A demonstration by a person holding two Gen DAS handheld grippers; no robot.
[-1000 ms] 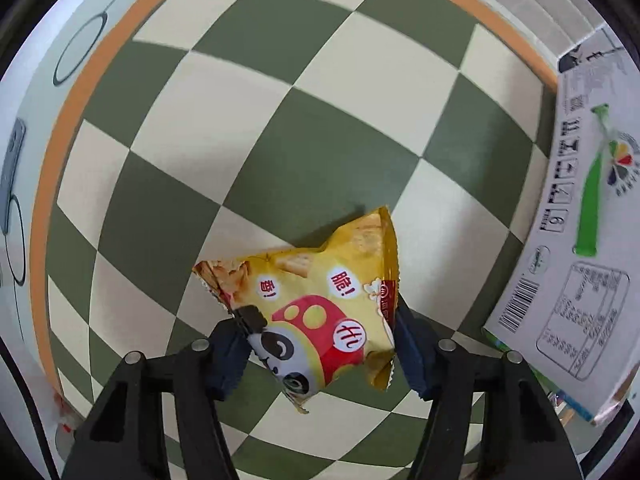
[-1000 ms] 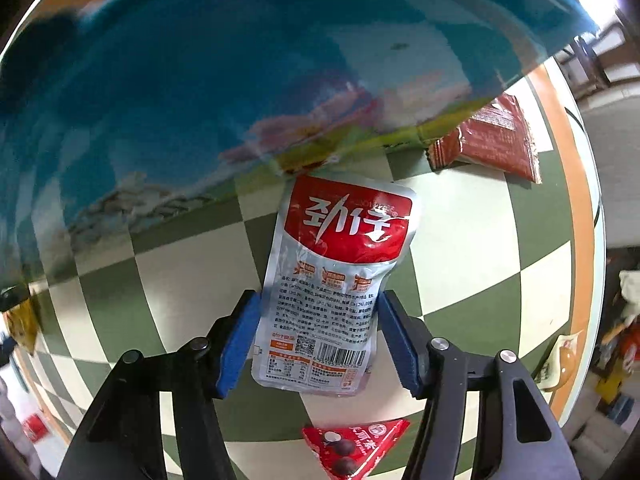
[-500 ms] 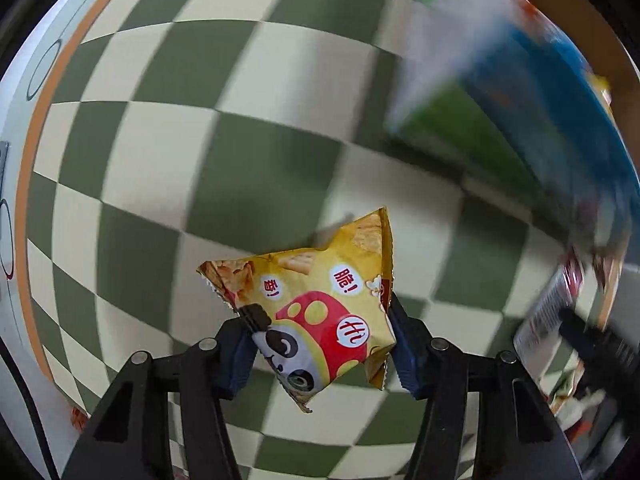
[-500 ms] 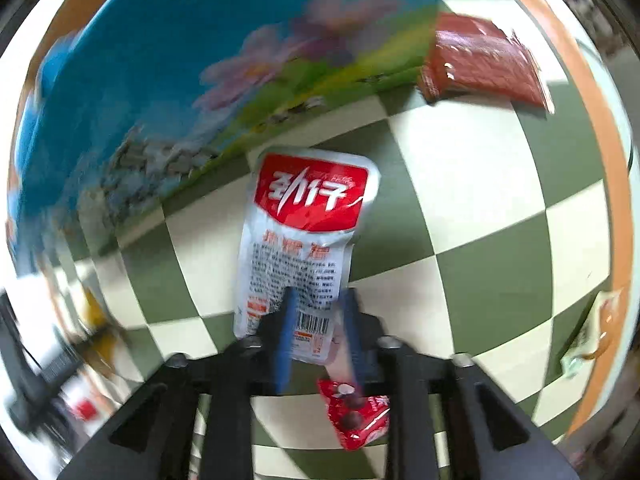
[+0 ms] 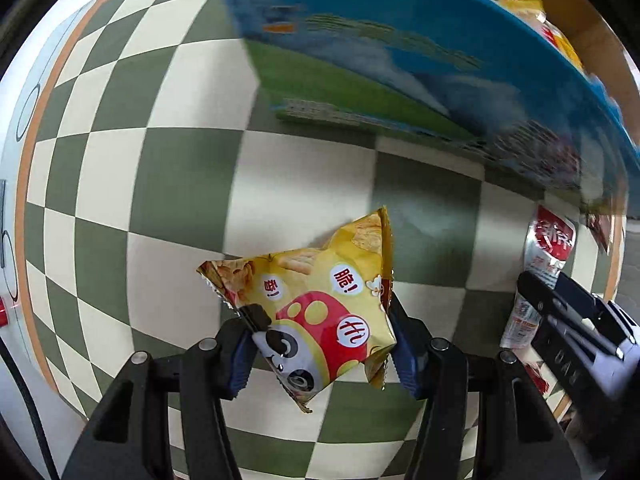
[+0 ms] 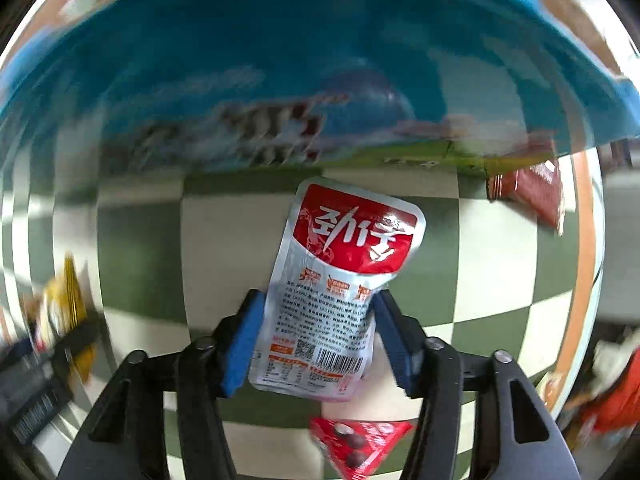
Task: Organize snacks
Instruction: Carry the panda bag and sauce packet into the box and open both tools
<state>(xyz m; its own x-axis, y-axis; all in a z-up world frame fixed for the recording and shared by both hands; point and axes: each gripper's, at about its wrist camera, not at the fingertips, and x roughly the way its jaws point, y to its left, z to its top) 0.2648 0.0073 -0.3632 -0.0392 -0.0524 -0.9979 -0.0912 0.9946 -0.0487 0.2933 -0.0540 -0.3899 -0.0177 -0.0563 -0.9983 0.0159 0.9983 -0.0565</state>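
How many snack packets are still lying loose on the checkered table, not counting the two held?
2: a dark red packet against the blue box, and a red triangular packet beneath the right gripper. The right edge is blurred, so others may be hidden.

Blue box [image 6: 304, 80] motion-blurred, print unreadable, top cut by frame edge. Red triangular packet [image 6: 358, 446] partly behind right tool arm, cut by bottom edge. Dark red packet [image 6: 528, 192] smeared. Left-edge yellow packet [image 6: 66, 312] blurred.
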